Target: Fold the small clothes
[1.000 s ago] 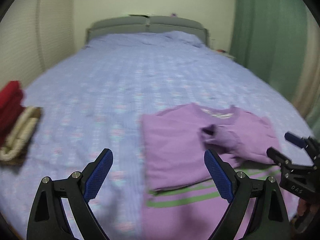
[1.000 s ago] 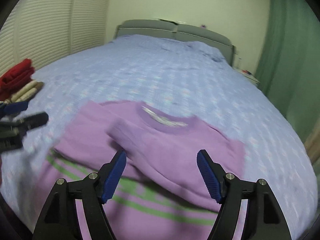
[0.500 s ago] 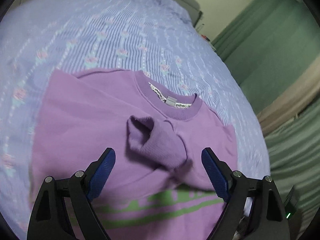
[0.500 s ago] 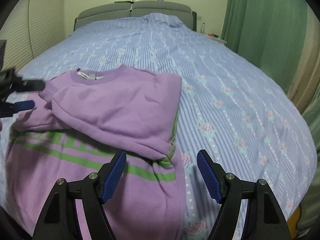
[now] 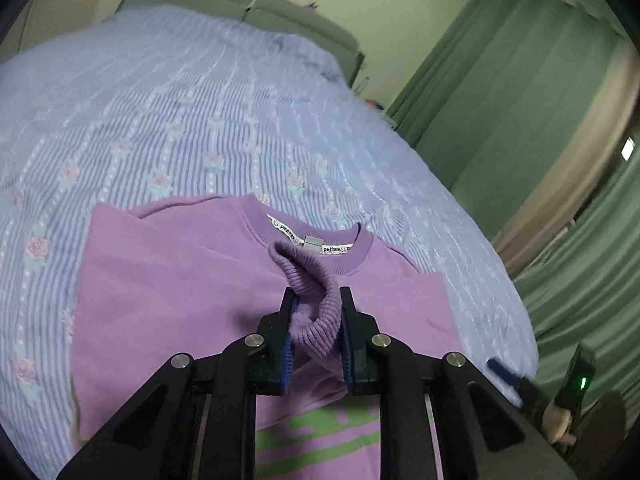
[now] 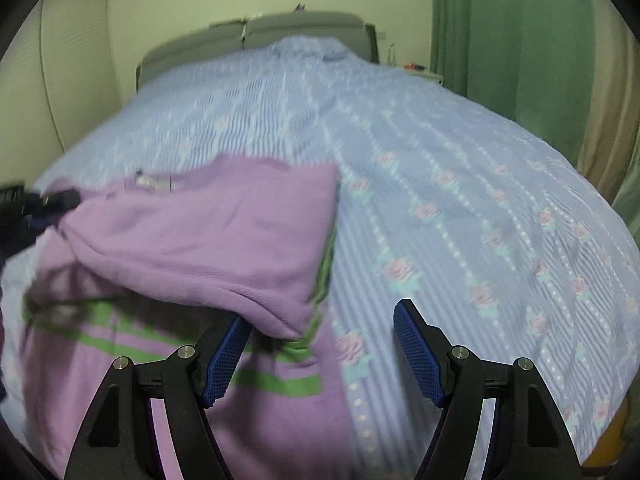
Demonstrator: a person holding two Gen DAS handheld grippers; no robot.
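Observation:
A purple sweatshirt with green stripes lies on the bed, its neck label facing up. My left gripper is shut on the ribbed sleeve cuff, holding it over the chest just below the collar. In the right wrist view the sweatshirt lies at the left with its right sleeve folded across the body. My right gripper is open and empty, low over the folded sleeve's lower edge and the sweatshirt's right side. The left gripper shows at the left edge there, blurred.
The bed has a lilac striped cover with roses and a grey headboard. Green curtains hang to the right. A bedside table with small items stands by the headboard. The right gripper's tip shows at the lower right.
My left gripper has closed on the sleeve cuff and carried it up toward the collar. My right gripper has stayed open and moved slightly lower over the sweatshirt's right edge.

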